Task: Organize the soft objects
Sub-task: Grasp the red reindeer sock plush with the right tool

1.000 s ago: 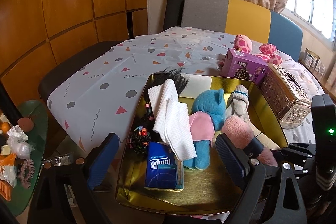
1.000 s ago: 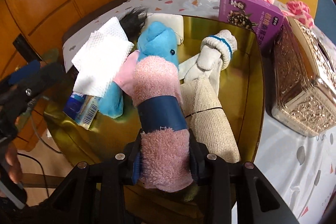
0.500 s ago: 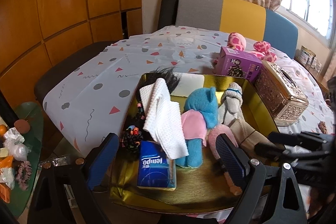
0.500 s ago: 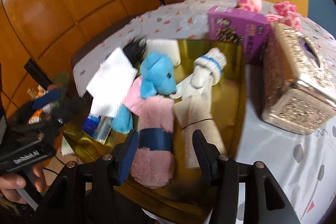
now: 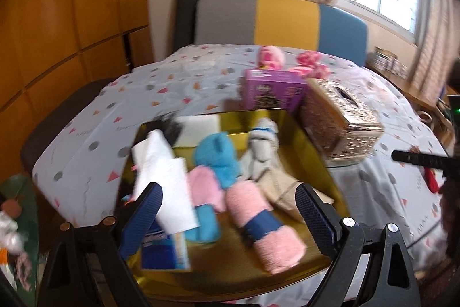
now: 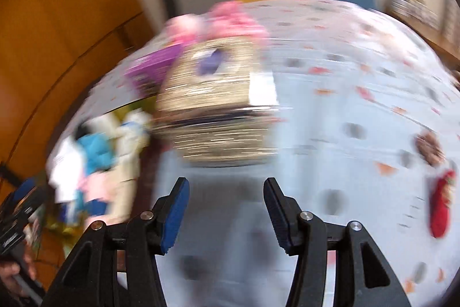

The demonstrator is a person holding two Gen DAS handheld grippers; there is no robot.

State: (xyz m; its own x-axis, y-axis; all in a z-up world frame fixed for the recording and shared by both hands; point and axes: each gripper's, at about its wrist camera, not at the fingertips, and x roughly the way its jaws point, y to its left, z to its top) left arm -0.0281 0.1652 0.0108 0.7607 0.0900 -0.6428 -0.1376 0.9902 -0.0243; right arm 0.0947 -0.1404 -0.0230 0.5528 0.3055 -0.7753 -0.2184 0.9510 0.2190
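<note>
I am steering two hand-held grippers over a table covered in a pale cloth (image 5: pixel 178 94) printed with dots and triangles. My right gripper (image 6: pixel 227 209) has just been opening and now stands partly open with nothing between its blue pads, only bare cloth beneath. That view is heavily blurred. My left gripper (image 5: pixel 230 215) is wide open and empty, hanging above the near edge of a gold tray (image 5: pixel 313 146).

In the tray lie the sorted soft things: a pink rolled towel with a navy band (image 5: pixel 267 229) nearest me, a blue plush toy (image 5: pixel 218 154) behind it, a white cloth (image 5: pixel 166 180) to its left, and a white sock (image 5: pixel 263 134) farther back. A purple box (image 5: pixel 273 91) and a glittery gold tissue box (image 5: pixel 342 120) stand just beyond the tray on the right.

Loose items remain on the cloth: a small red soft object (image 6: pixel 440 209) at the far right, a brownish one (image 6: pixel 428 146) just beyond it, and pink spotted plush toys (image 5: pixel 271 59) at the far end.

I judge the next step is fetching the red piece. To do it well, I should slow the right hand until the view sharpens, open wider, come down over the object's middle, and close gently without pinching the tablecloth.
</note>
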